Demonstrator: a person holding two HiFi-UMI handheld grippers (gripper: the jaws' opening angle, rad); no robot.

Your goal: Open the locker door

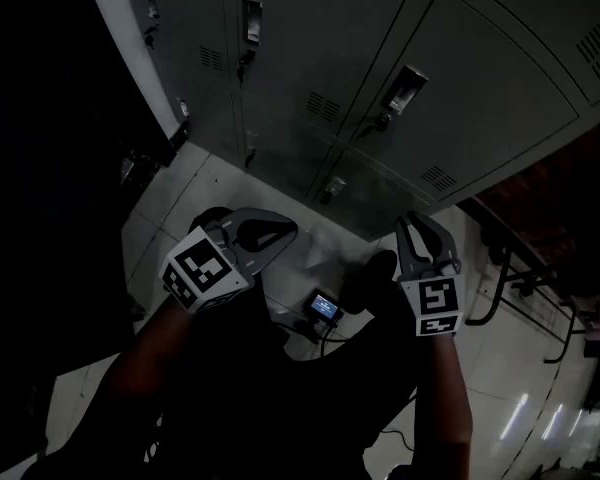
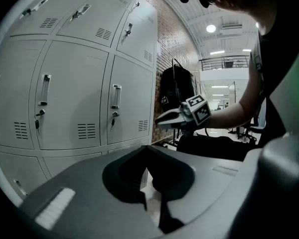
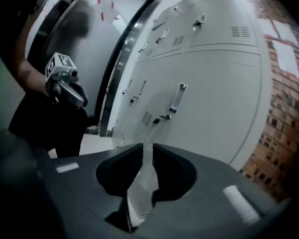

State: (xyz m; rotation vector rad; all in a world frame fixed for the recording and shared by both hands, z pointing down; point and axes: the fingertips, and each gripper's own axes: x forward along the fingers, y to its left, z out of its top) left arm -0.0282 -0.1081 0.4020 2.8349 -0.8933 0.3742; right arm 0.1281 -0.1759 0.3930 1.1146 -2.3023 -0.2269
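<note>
Head view, lockers: A row of grey lockers (image 1: 320,68) stood ahead on the tiled floor (image 1: 180,203). Every door that showed was shut.
Head view, left side: The left hand-held gripper (image 1: 283,231) was held low, well apart from the lockers. Its jaws looked closed.
Head view, right side: The right hand-held gripper (image 1: 421,222) pointed up at the lockers and touched none of them.
Head view only: A small lit screen (image 1: 325,308) showed low down between the two grippers.
Left gripper view, jaws: The tips of the left hand-held gripper (image 2: 145,148) met, with nothing held. Only floor showed through the hollow behind them.
Left gripper view, lockers: The lockers (image 2: 74,98) filled the left side. One shut door had a long handle (image 2: 116,96) with a lock under it.
Left gripper view only: A black bag (image 2: 177,86) was by a brick wall (image 2: 170,44), and a ceiling light (image 2: 211,29) was bright. The right hand-held gripper (image 2: 160,122) showed from the side, out in the air.
Right gripper view, jaws: The right hand-held gripper (image 3: 147,147) had its tips a thin crack apart. Nothing was between them.
Right gripper view, lockers: The lockers (image 3: 214,83) were ahead and to the right. A handle (image 3: 178,97) was on a shut door.
Right gripper view only: A shiny frame (image 3: 122,63) stood left of the lockers. The left hand-held gripper (image 3: 79,101) showed far to the left.
</note>
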